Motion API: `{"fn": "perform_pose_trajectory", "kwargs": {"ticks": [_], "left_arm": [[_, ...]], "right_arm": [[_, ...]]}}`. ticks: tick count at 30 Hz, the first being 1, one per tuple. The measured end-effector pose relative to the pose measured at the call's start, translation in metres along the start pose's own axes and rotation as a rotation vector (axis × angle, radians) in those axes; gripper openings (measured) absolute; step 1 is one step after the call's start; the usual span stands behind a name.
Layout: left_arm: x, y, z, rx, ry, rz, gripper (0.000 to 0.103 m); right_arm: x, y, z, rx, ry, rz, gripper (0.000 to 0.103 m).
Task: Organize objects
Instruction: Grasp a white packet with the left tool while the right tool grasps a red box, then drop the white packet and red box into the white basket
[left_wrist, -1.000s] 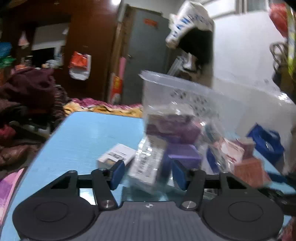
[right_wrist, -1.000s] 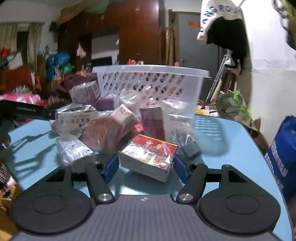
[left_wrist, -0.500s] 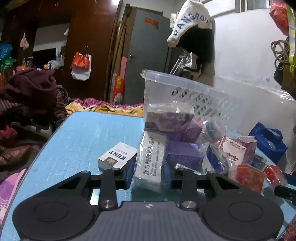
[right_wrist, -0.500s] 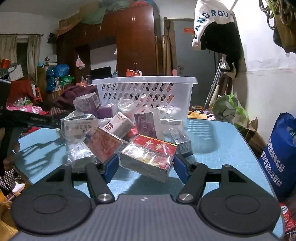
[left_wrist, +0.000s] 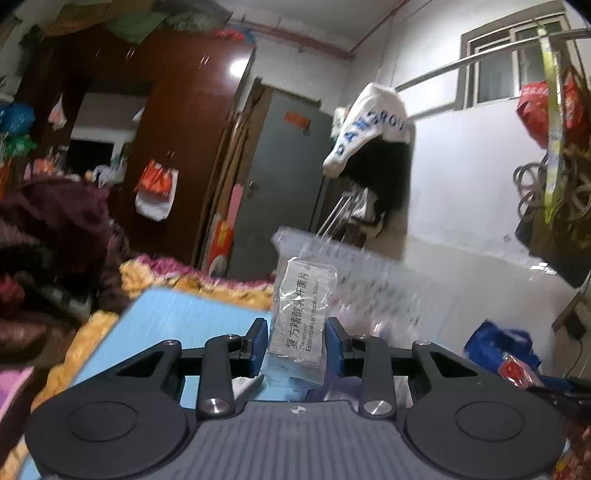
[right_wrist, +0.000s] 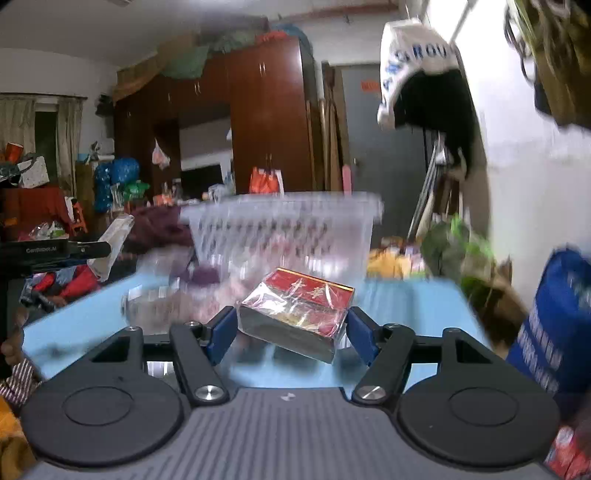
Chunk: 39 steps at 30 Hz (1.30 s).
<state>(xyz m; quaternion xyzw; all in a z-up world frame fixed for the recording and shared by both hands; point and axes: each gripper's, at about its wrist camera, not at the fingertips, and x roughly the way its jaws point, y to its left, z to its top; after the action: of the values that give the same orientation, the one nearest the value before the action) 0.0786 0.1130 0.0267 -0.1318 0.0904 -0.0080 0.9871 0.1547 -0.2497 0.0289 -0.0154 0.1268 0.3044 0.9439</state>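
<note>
Left packet: white packet in clear wrap, printed side up, upright between the pads of the left claw; clear of the worktop, in front of the basket.
Left claw: jaws just closed, now pinched narrow on the packet; lower end of the packet down between the pads, upper end standing free above them.
Right box: red and gold box in shiny wrap, tilted, clamped across its width by the right claw; off the worktop, near its middle, basket beyond.
Right claw: about half open, blue pads pressed on both ends of the box.
Basket: white, slotted walls, at the far edge of the worktop; badly blurred in both views, contents not readable.
Pile: more wrapped packets on the worktop at the foot of the basket, left of the red box; blurred, number unclear.
Step in hand: both items gripped and lifted, judged the carry toward the basket; neither yet over its rim.
Next move: probably higher, to clear the rim, then forward over the opening, then open each claw; one claw at a time if room at the rim is short.
Care: slippery wrap on both; tilted box liable to twist in the pads; upright packet held only low down, liable to tip.
</note>
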Motion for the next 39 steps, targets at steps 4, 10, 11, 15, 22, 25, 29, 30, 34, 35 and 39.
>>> {"fn": "perform_pose_trajectory", "kwargs": {"ticks": [4, 10, 11, 15, 22, 25, 29, 30, 34, 35, 39], "left_arm": [[0.033, -0.03, 0.052, 0.044, 0.0, -0.084, 0.038], [0.138, -0.073, 0.111, 0.081, 0.22, -0.084, 0.038], [0.152, -0.075, 0.113, 0.077, 0.263, -0.077, 0.038], [0.192, -0.069, 0.111, 0.05, 0.338, -0.032, 0.038], [0.19, -0.065, 0.096, 0.062, 0.34, -0.036, 0.07], [0.151, -0.07, 0.09, 0.104, 0.24, -0.049, 0.074], [0.089, -0.07, 0.059, 0.151, 0.161, -0.087, 0.08], [0.073, -0.067, 0.046, 0.149, 0.142, -0.069, 0.083], [0.051, -0.051, 0.007, 0.121, 0.155, -0.041, 0.085], [0.052, -0.046, 0.002, 0.109, 0.165, -0.029, 0.085], [0.065, -0.027, -0.007, 0.034, 0.211, -0.023, 0.085]], "right_arm": [[0.037, 0.001, 0.066, -0.062, 0.0, 0.018, 0.068], [0.137, -0.003, 0.141, -0.121, 0.181, -0.034, 0.068], [0.148, -0.003, 0.143, -0.132, 0.208, -0.047, 0.068], [0.179, -0.002, 0.139, -0.157, 0.279, -0.061, 0.068], [0.152, -0.005, 0.124, -0.13, 0.201, -0.021, 0.087], [0.111, -0.004, 0.106, -0.129, 0.084, -0.031, 0.09], [0.067, 0.004, 0.054, -0.123, 0.013, -0.011, 0.089], [0.064, 0.005, 0.042, -0.125, 0.021, -0.011, 0.089], [0.069, 0.009, 0.018, -0.114, 0.064, -0.012, 0.081], [0.072, 0.01, 0.017, -0.106, 0.073, -0.008, 0.079], [0.085, 0.013, 0.018, -0.097, 0.101, -0.01, 0.073]]}}
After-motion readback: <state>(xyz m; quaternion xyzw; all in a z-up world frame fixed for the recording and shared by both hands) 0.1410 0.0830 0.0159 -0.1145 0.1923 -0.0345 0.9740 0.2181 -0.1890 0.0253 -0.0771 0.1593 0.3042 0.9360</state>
